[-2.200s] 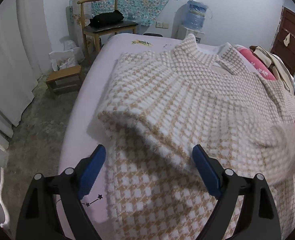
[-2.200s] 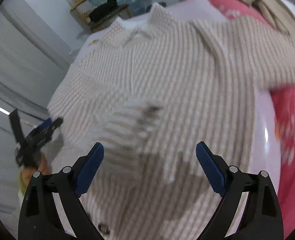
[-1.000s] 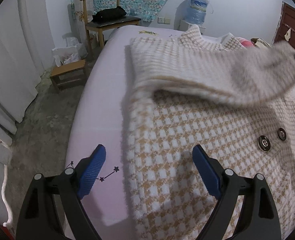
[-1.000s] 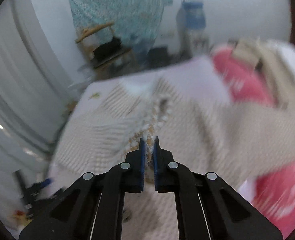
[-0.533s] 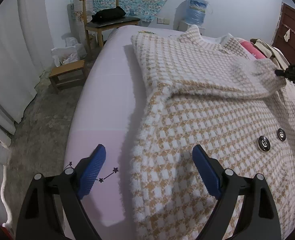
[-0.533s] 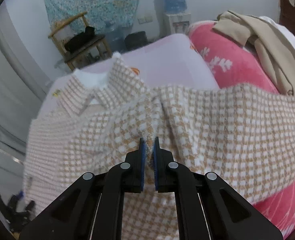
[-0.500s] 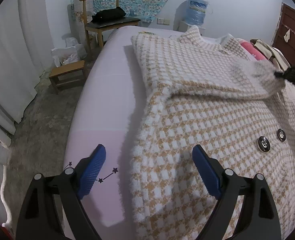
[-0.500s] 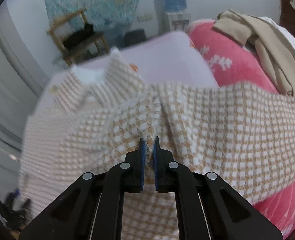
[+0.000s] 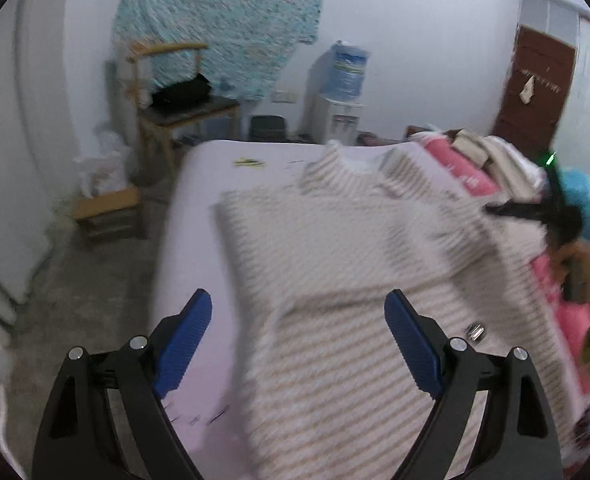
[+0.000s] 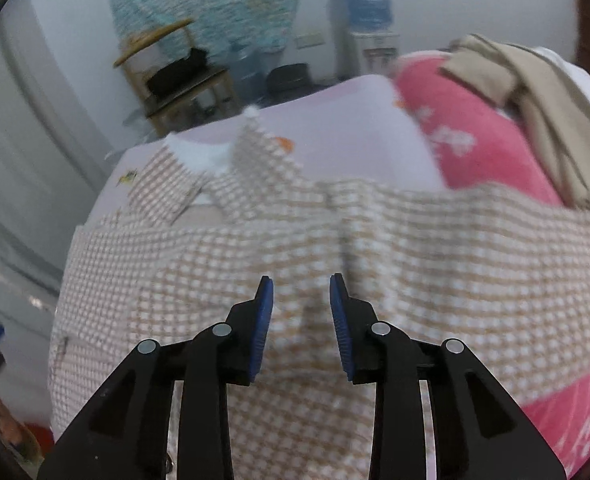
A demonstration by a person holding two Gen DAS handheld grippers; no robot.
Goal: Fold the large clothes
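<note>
A large beige-and-white checked coat point(image 9: 335, 272) point(image 10: 295, 248) lies spread on the pale pink bed point(image 9: 191, 216), collar toward the far end, one sleeve folded across its chest. My left gripper point(image 9: 298, 344) hangs open above the coat's near left edge, with nothing between its fingers. My right gripper point(image 10: 301, 312) hovers over the sleeve's end; its jaws are opening and the blue pads stand clear of the cloth. In the left wrist view the right gripper point(image 9: 535, 212) shows at the far right in a person's hand.
A pink quilt point(image 10: 463, 132) with a heap of beige clothes point(image 10: 535, 92) lies along the bed's right side. Beyond the bed stand a wooden chair point(image 9: 175, 108), a low stool point(image 9: 107, 208), a water dispenser point(image 9: 343, 92) and a brown door point(image 9: 535, 88).
The right gripper carried the sleeve across the coat, lowered it and opened off it. The left gripper rose, so the bed now looks further away.
</note>
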